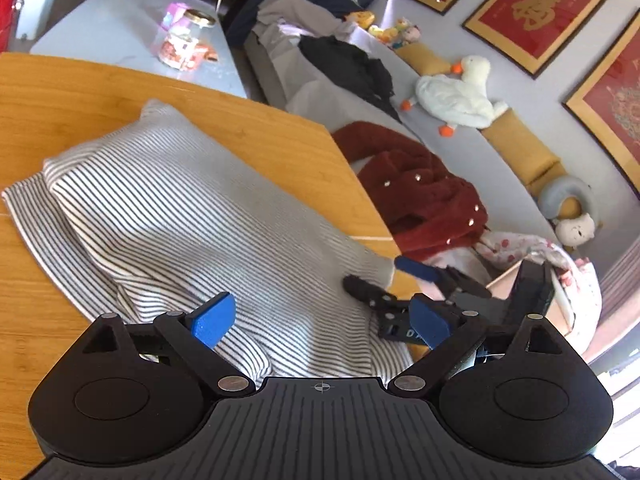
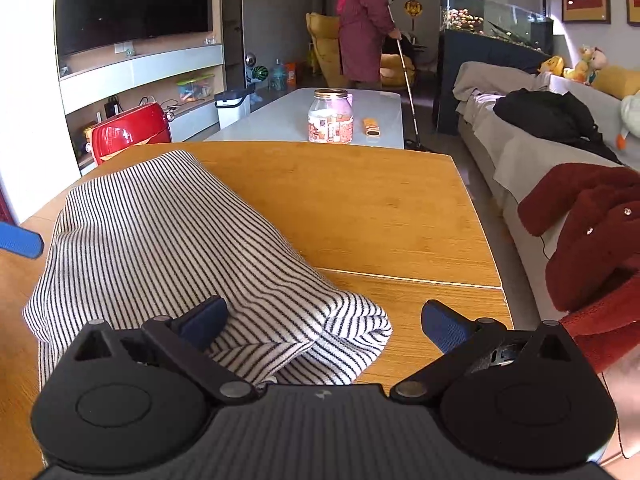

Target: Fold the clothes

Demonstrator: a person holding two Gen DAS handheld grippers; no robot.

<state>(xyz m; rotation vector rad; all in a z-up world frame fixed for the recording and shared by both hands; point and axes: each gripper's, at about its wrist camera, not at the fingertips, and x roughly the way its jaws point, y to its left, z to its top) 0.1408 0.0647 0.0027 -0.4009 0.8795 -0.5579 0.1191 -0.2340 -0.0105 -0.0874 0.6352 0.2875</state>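
The left tongs point(image 1: 322, 320) stand wide open in the left wrist view, their blue fingertips point(image 1: 214, 318) spread apart over the near edge of the striped garment point(image 1: 192, 208), gripping nothing. The garment lies folded in a long bundle on the wooden table point(image 1: 60, 92), running from the near right toward the far left, with one layer lapped over another at its far end. At the near right the right tongs point(image 1: 378, 280) show from the side, open, one blue fingertip above the cloth's corner and the dark one touching it. Beyond the table's right edge a red fleece coat point(image 1: 424, 196) lies on the grey sofa point(image 1: 460, 140), with a white goose plush point(image 1: 460, 96) farther along.

In the right wrist view the right tongs point(image 2: 324, 320) are likewise open, holding nothing; the left fingertip point(image 2: 208, 318) rests over the striped garment point(image 2: 160, 232), the right one over bare table point(image 2: 380, 200). The garment's rounded near corner lies between them. A blue fingertip of the left tongs point(image 2: 20, 240) pokes in at the left edge. A glass jar point(image 2: 331, 116) stands on the far white coffee table point(image 2: 280, 120).
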